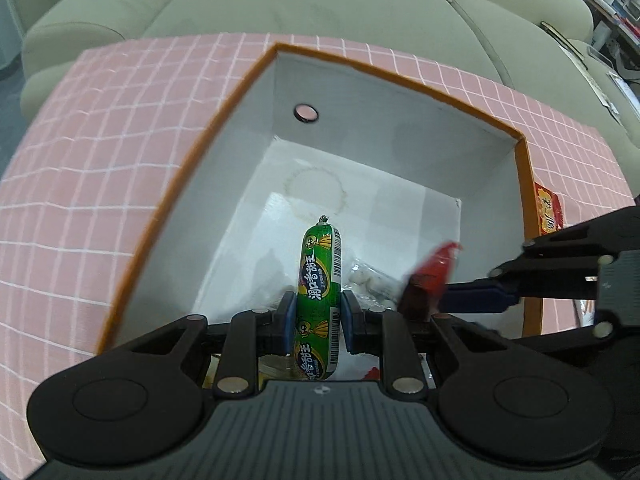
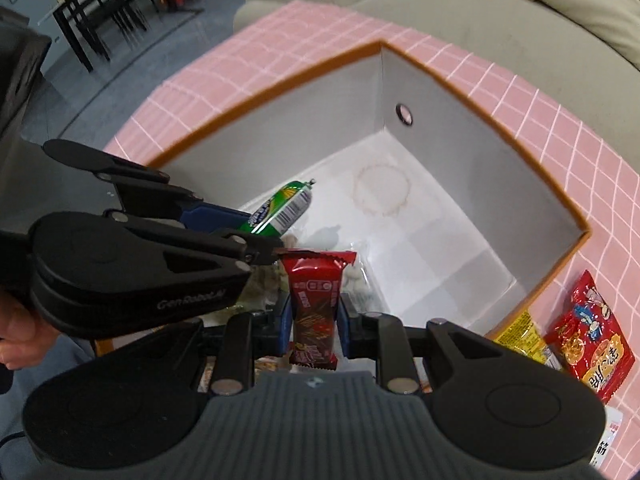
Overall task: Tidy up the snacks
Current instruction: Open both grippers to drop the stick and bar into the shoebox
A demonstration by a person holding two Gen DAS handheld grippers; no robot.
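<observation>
On the left, my left hand-held gripper (image 1: 318,314) was closed around a green sausage (image 1: 319,300), and I held it above the near part of the open box (image 1: 168,216). The sausage's long axis ran along the fingers, with its clipped end pointing forward and down toward the box floor. On that floor, below the sausage, I could see a clear bag (image 1: 370,280) with pale pieces, so I judged that some sorting was already done.

To the right, my right hand-held gripper (image 2: 314,314) was clamped on a red bar (image 2: 314,300), also over the box, just beside the sausage. The bar stood with its long axis along the fingers too, its crimped end pointing ahead into the box.

Farther right, outside the box on the pink bench (image 2: 560,128), a yellow pack (image 2: 520,336) and a red pack (image 2: 592,336) lay flat. I judged the task to be around its middle: two snacks ready to drop, at least two waiting.
</observation>
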